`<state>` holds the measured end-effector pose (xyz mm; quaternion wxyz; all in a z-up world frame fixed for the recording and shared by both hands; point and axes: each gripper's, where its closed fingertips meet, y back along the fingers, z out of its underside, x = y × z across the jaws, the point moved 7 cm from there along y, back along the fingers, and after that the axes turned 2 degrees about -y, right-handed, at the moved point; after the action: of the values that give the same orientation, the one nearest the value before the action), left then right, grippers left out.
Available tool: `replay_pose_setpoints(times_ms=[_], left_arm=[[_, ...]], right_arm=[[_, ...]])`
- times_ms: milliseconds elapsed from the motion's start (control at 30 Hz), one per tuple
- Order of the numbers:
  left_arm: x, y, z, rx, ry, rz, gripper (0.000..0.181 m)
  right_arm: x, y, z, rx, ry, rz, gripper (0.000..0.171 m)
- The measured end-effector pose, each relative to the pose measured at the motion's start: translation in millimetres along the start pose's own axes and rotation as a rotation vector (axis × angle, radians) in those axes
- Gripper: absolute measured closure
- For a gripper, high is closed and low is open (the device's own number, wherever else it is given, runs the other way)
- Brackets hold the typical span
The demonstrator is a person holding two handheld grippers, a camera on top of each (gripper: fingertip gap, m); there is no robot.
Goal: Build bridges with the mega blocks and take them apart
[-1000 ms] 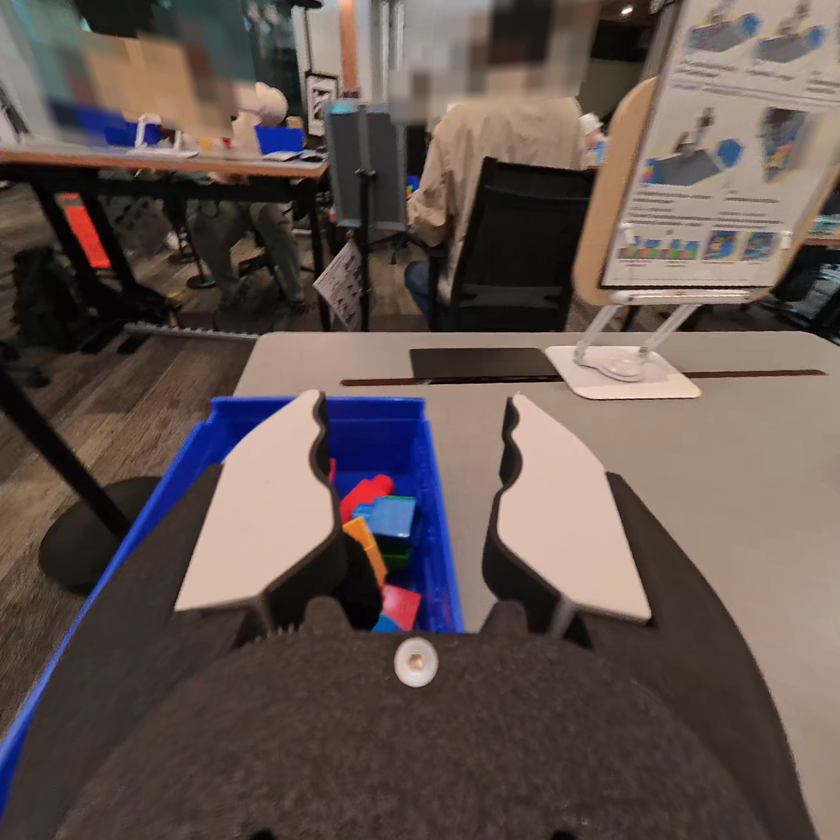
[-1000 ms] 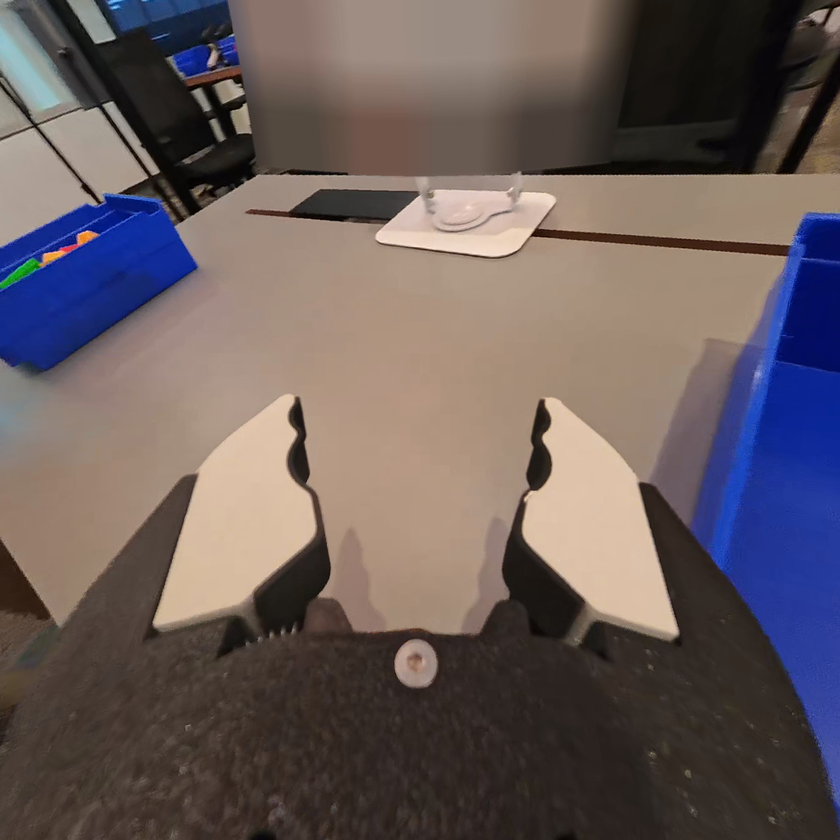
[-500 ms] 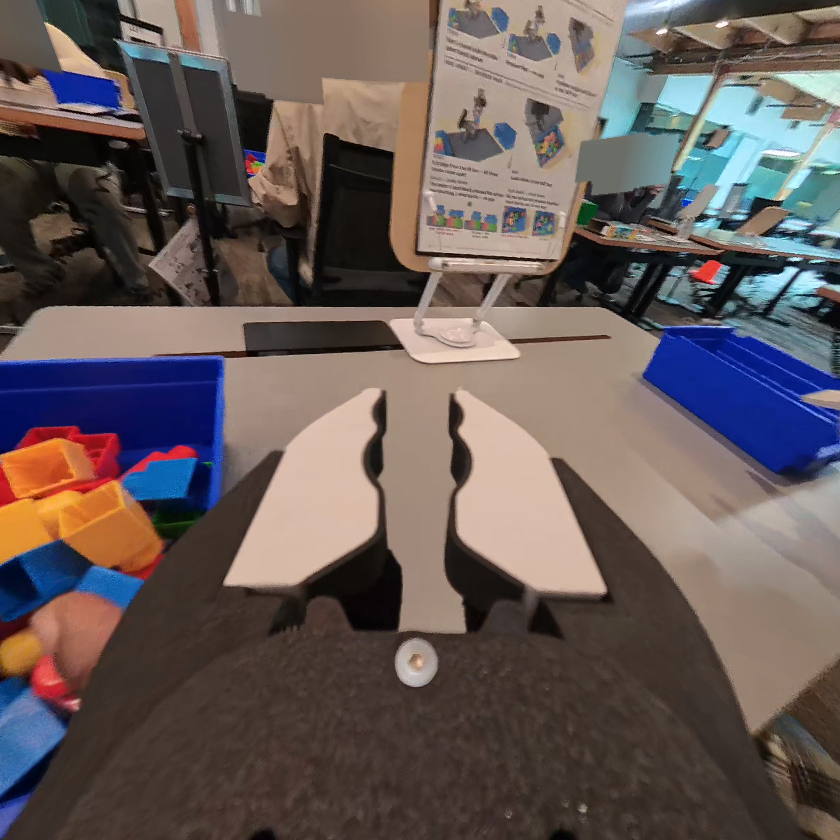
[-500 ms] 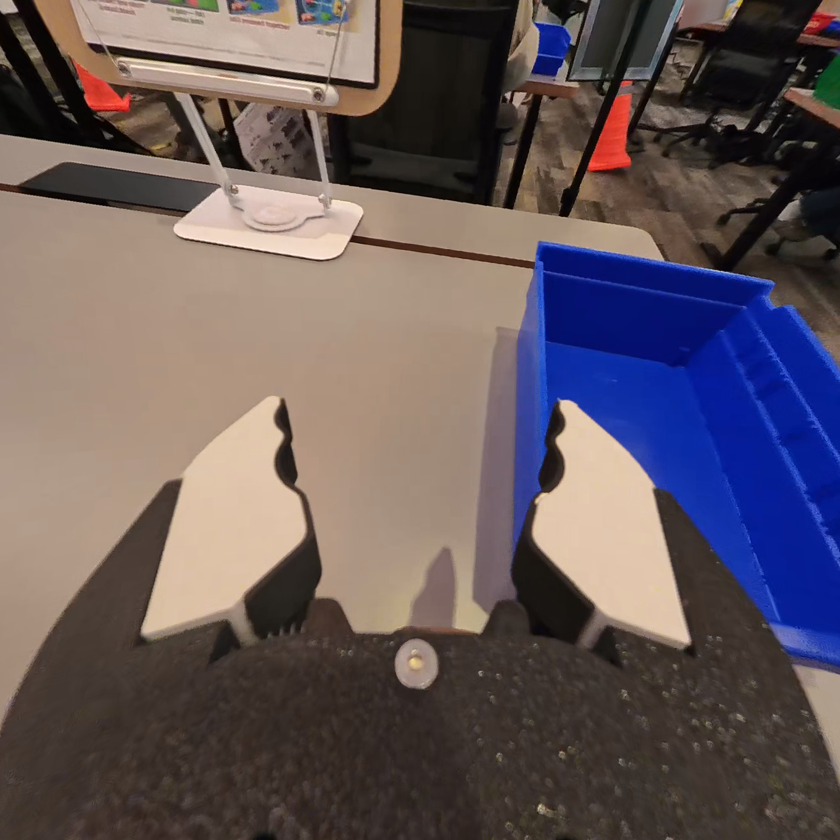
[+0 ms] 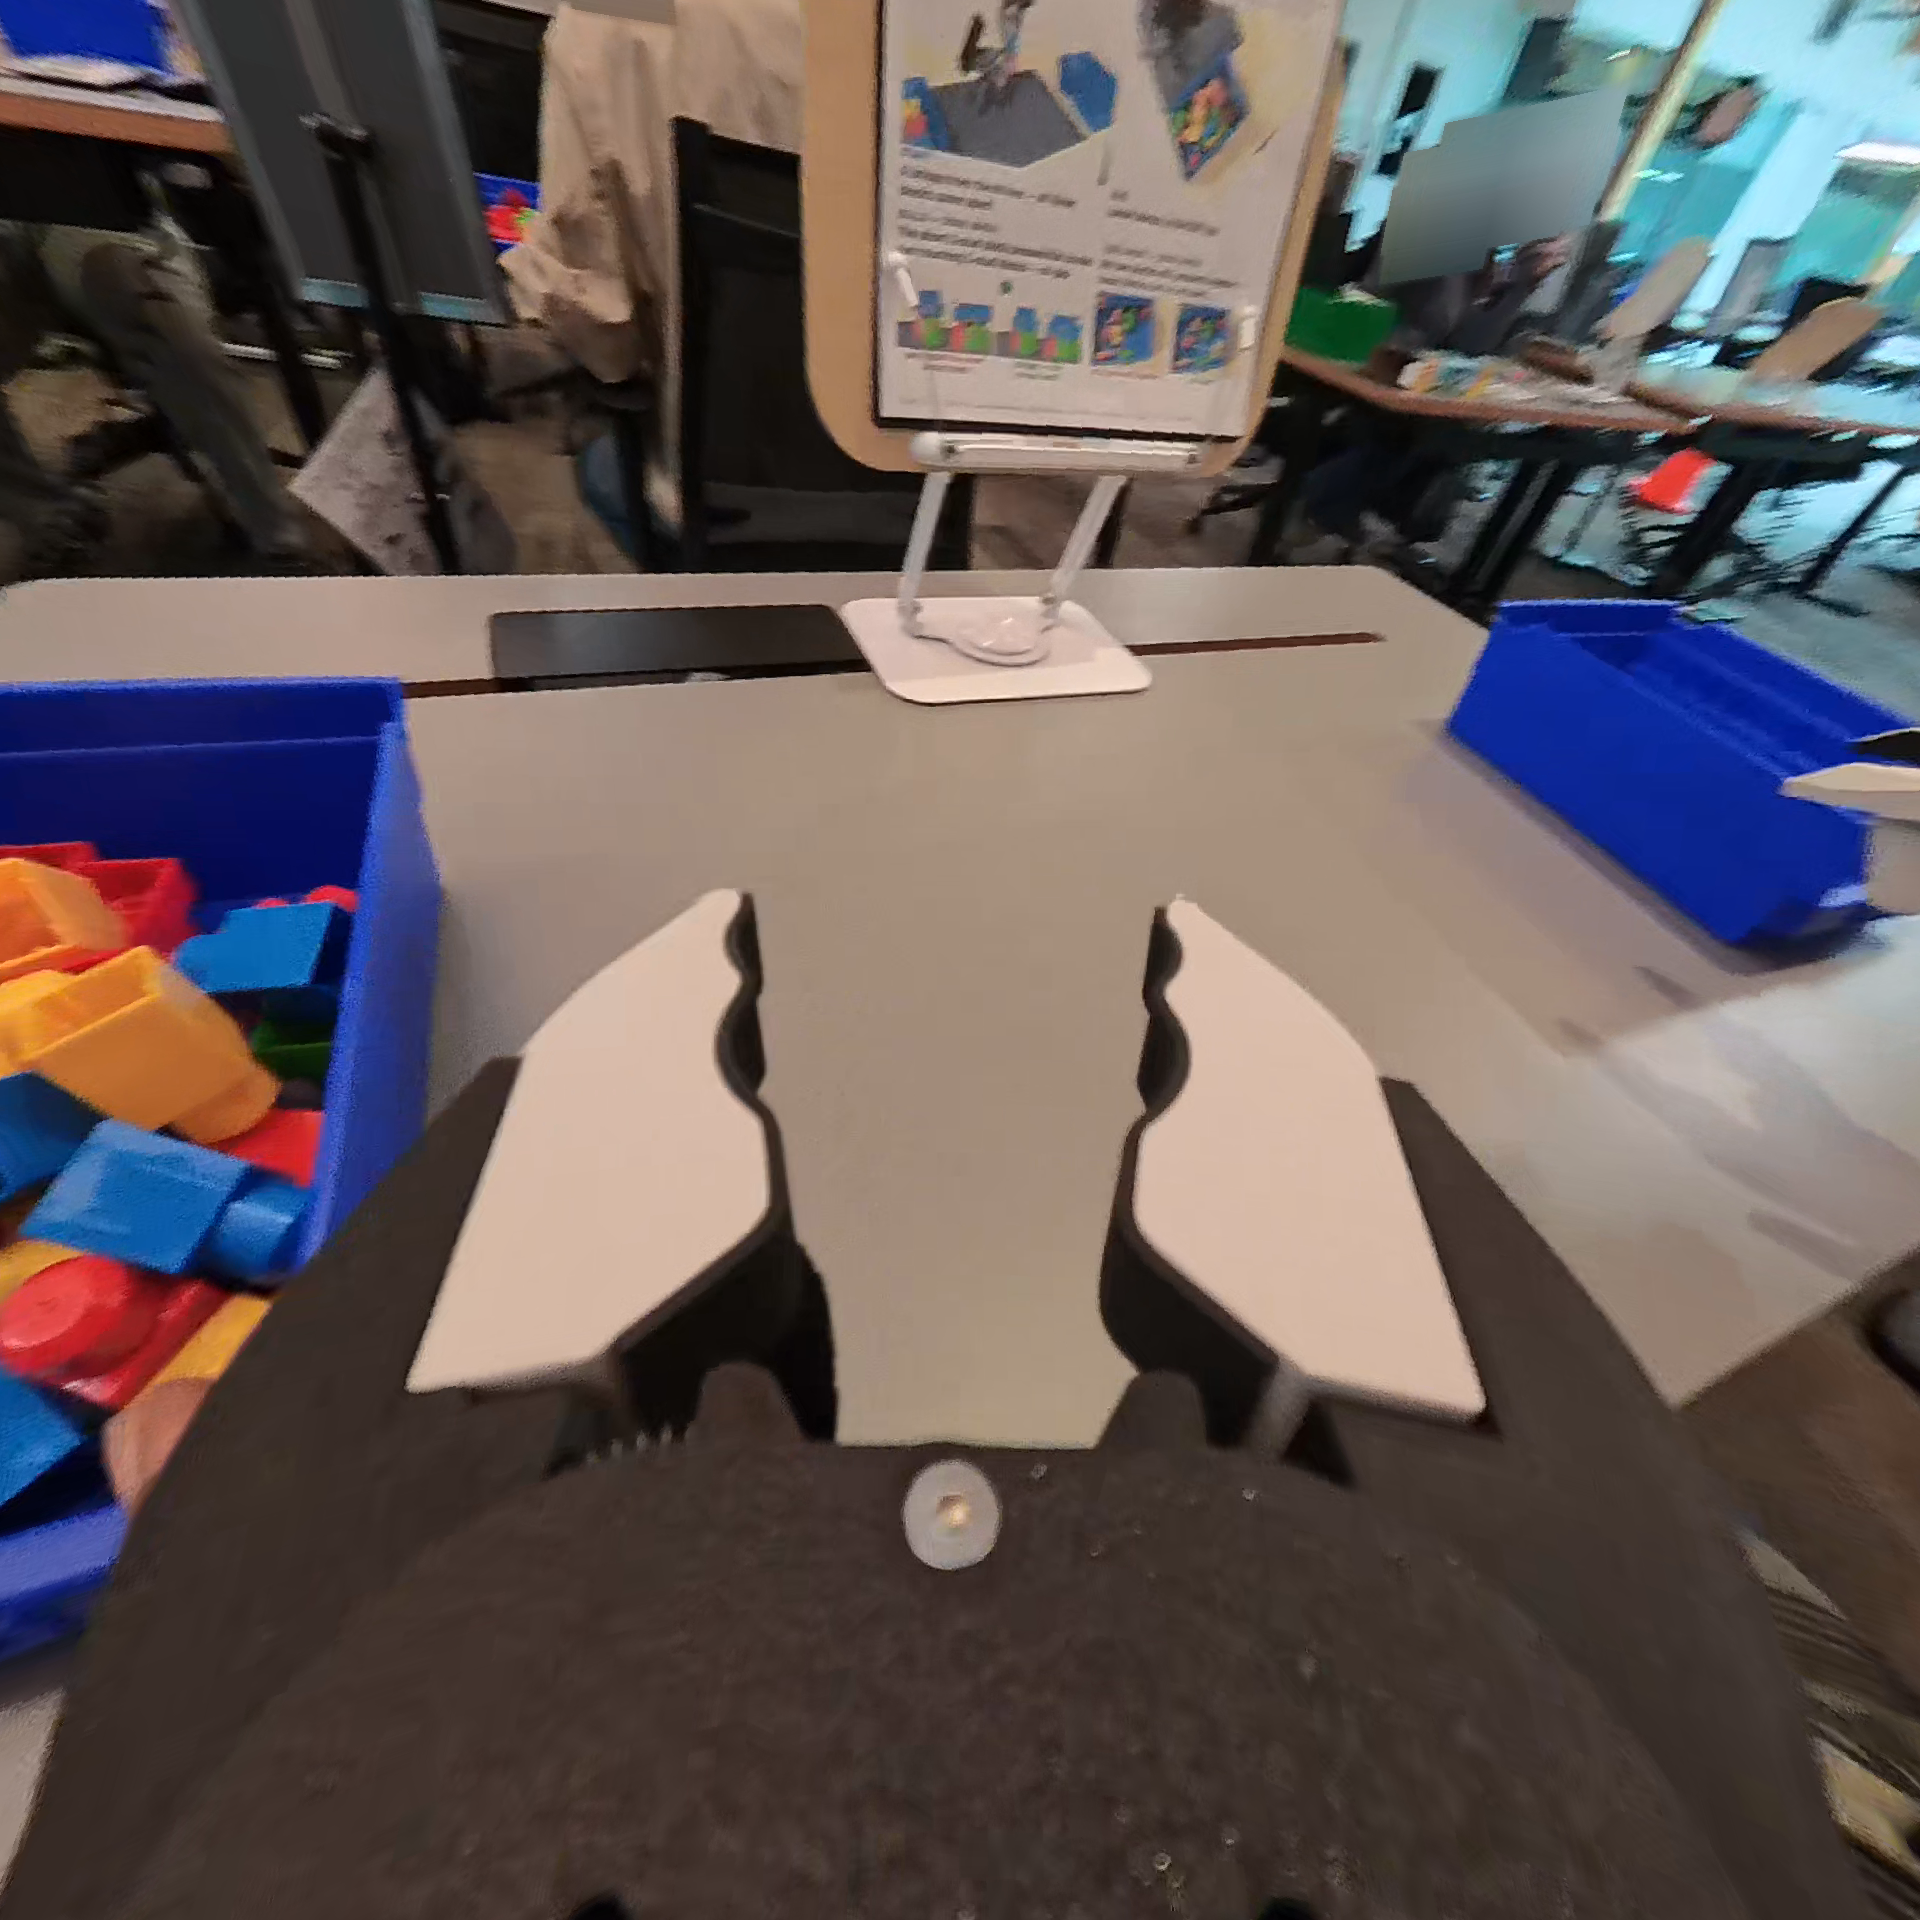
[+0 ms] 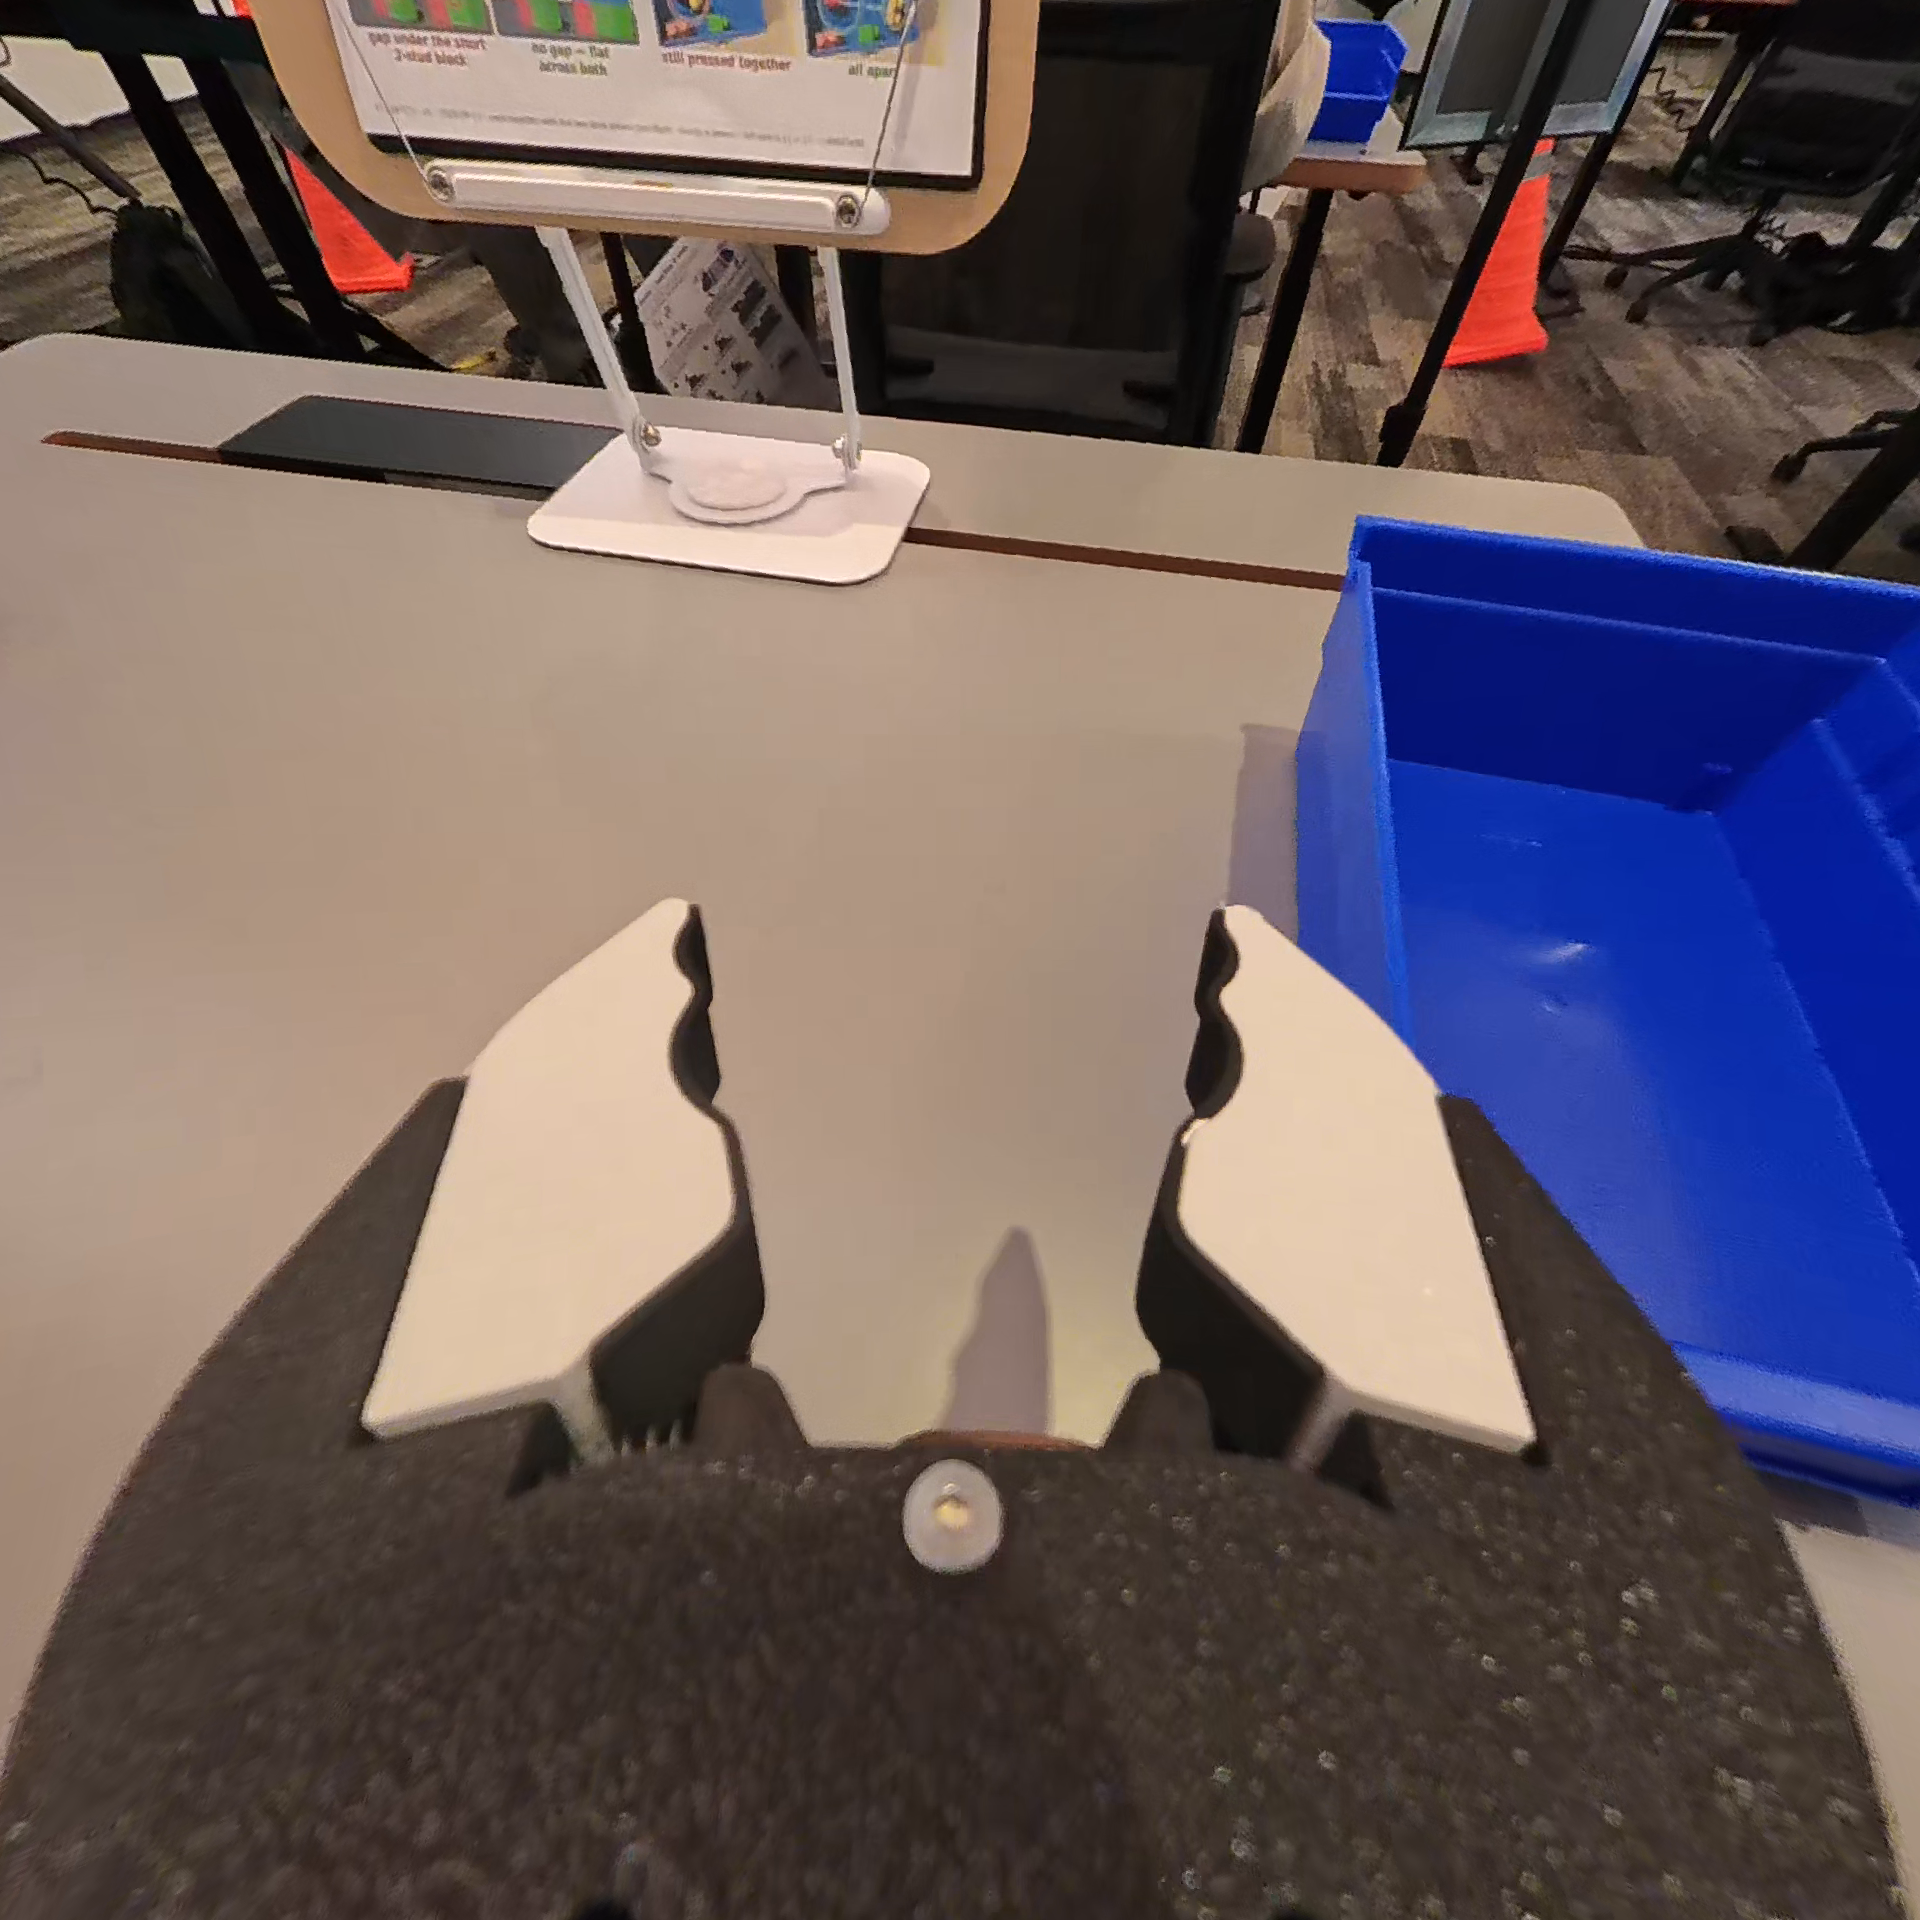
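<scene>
Left gripper jaws have spread, empty, blocks lying leftward; right gripper spread.

- Left wrist view: cam sits behind the left gripper, looking forward along its fingers, pitched slightly down over the grey table. Blue bin of blocks close at the gripper's left; empty blue bin farther ahead-right.
- Right wrist view: cam behind the right gripper, same forward heading, pitched down more steeply and near the table. Empty blue bin just beside its right finger.
- Overlap: both views face the white stand carrying the instruction board at the far edge, plus the black panel and the empty bin.
</scene>
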<state>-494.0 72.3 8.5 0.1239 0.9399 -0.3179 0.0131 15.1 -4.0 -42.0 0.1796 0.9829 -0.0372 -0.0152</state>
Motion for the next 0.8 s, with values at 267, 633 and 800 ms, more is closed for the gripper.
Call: replay_pose_setpoints(times_ms=[267, 633, 800], left_arm=[[0, -9, -3, 0.044, -0.067, -0.199, 0.112], [-9, -28, 12, -0.048, 0.012, -0.252, 0.126], [-6, -37, 14, -0.079, -0.017, -0.257, 0.127]], right_arm=[[-3, 0, -2, 0.013, -0.009, -0.004, 0.080], [-13, -4, 3, 0.010, -0.007, -0.020, 0.080], [-17, -7, 6, 0.001, 0.002, -0.034, 0.081]])
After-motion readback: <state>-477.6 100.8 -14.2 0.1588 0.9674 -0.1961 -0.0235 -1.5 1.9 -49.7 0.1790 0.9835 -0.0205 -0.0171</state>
